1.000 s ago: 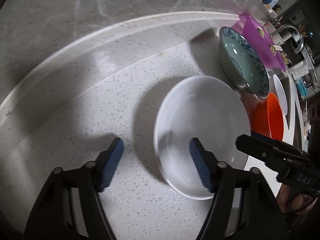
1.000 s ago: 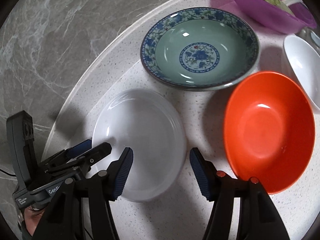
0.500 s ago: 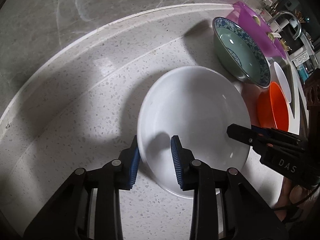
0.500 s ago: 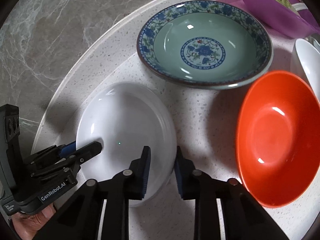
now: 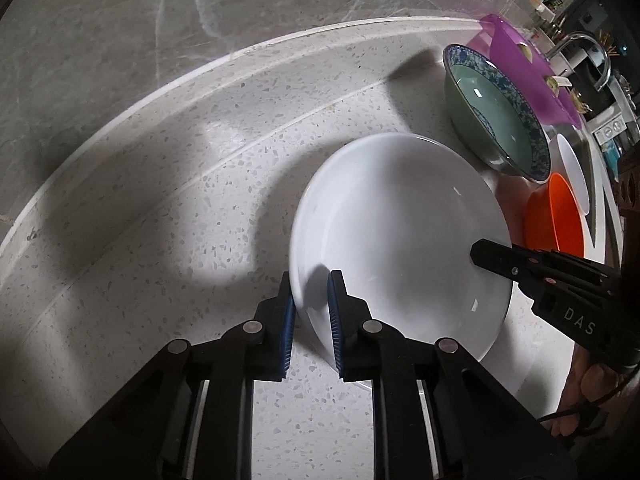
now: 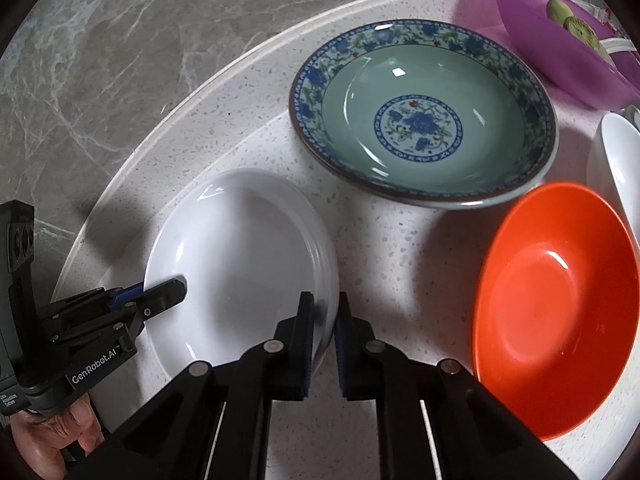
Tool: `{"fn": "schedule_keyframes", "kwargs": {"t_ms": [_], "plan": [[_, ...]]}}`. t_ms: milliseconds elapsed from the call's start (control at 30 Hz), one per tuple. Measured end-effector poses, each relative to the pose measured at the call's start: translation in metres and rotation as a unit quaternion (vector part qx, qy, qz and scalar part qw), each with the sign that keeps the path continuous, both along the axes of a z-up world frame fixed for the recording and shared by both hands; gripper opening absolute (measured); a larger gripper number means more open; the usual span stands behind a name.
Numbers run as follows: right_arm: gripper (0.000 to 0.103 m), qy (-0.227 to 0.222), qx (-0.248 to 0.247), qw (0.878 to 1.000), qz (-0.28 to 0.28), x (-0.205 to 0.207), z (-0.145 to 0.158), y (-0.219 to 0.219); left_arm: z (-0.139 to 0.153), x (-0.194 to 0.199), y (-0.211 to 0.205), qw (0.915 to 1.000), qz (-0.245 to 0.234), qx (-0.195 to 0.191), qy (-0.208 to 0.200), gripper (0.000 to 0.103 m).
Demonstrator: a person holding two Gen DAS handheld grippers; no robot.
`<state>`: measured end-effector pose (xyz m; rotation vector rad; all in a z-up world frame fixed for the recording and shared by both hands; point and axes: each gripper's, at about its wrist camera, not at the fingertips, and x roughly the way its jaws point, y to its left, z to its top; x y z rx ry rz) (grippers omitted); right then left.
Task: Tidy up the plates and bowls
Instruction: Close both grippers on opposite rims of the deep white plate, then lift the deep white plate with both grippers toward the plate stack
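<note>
gripping the white bowl with our left claw and right claw, each clamped on opposite rims, orange bowl right of the right claw.

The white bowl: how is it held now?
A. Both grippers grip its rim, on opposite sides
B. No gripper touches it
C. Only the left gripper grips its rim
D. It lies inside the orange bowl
A: the left gripper and the right gripper each clamp the rim of the white bowl, on opposite sides.
</note>
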<state>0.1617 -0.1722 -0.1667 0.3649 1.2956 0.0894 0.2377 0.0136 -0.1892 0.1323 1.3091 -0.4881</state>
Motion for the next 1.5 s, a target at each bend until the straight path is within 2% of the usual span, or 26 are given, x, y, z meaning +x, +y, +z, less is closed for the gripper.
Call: {"fn": "schedule_keyframes", "kwargs": {"t_ms": [633, 1167, 1500], "plan": [[0.012, -0.019, 0.003, 0.999, 0.037, -0.019, 0.034, 0.006, 0.032, -0.025, 0.019, 0.9996, 0.019, 0.001, -0.021, 0.014], [0.012, -0.053, 0.022, 0.994, 0.095, -0.058, 0.088, 0.013, 0.089, -0.100, 0.053, 0.9963, 0.065, 0.002, -0.056, 0.014], [0.012, -0.067, 0.024, 0.988, 0.134, -0.085, 0.095, 0.030, 0.107, -0.155, 0.078, 0.9930, 0.094, 0.001, -0.071, 0.014]]}}
